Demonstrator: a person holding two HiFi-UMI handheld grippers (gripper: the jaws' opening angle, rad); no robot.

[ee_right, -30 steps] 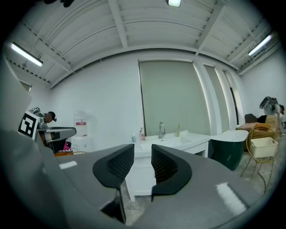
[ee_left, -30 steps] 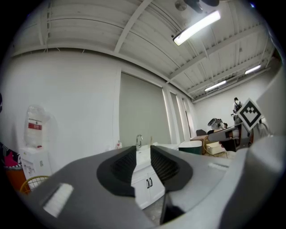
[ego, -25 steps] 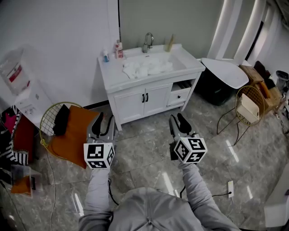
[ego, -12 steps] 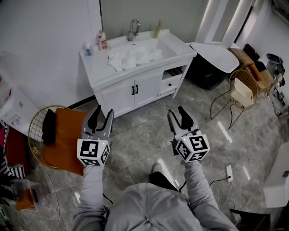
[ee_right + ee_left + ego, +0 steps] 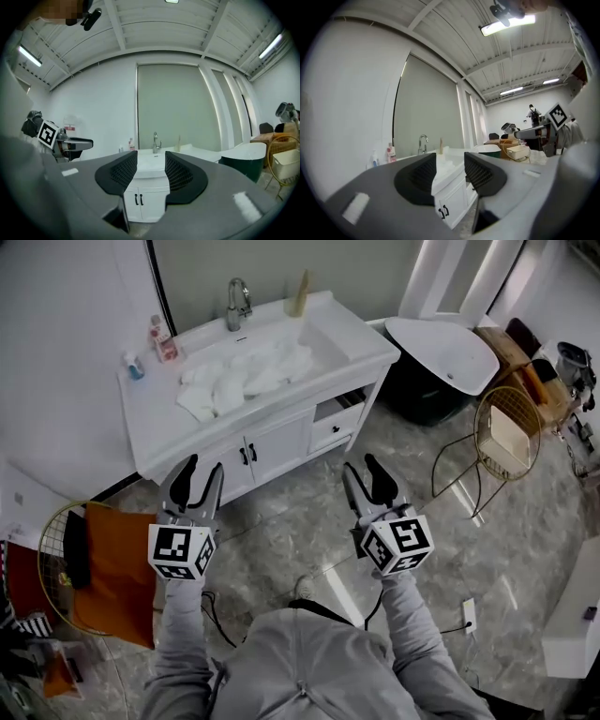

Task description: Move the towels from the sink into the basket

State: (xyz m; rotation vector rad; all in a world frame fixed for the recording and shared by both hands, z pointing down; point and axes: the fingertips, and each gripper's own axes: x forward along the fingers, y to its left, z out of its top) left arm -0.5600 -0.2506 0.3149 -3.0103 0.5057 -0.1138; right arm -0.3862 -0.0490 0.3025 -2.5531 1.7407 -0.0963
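Note:
A heap of white towels (image 5: 246, 374) lies in the basin of the white vanity sink (image 5: 333, 329). A gold wire basket (image 5: 49, 554) with an orange cloth and a dark item stands on the floor at the left. Both grippers are held level above the floor in front of the vanity, pointing at it and apart from the towels. My left gripper (image 5: 200, 472) (image 5: 450, 161) is open and holds nothing; its jaws have just been opening. My right gripper (image 5: 364, 470) (image 5: 151, 159) is open too, nothing between its pads, and its jaws have just been opening.
A faucet (image 5: 237, 302) and small bottles (image 5: 164, 338) stand on the counter. A white oval tub (image 5: 442, 352) on a dark base is right of the vanity. A second gold wire basket (image 5: 506, 432) holds a pale item. A power strip (image 5: 466, 615) lies on the floor.
Both grippers have moved forward toward the vanity, which now sits closer and turned in the head view. The jaws of both stand slightly wider apart than before.

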